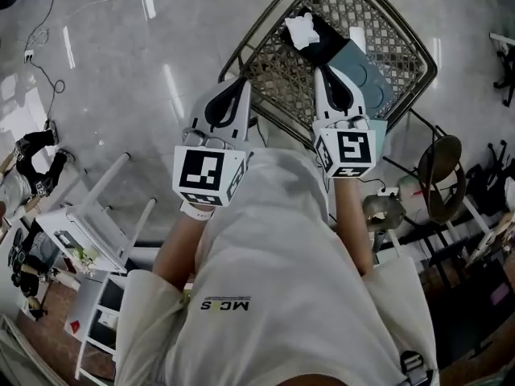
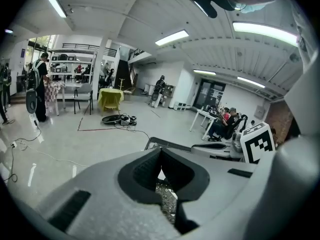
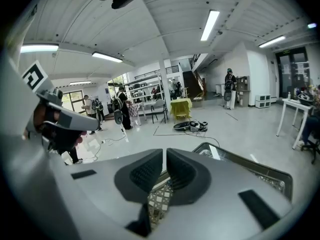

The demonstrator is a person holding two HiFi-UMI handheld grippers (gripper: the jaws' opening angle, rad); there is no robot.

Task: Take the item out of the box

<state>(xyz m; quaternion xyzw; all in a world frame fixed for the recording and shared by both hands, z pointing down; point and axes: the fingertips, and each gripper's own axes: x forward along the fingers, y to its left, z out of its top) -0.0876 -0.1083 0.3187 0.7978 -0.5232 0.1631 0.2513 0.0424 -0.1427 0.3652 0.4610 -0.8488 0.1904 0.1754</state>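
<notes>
Looking straight down the left gripper here, with the jaws meeting tip to tip and pinching nothing. Peeking through the gap under the tips at a bit of wire mesh basket. Catching the right gripper just off to the right, with its marker cube facing the camera. Also spotting a yellow-draped table way back in the hall, someone with a backpack standing far left, and seated people on the right.
</notes>
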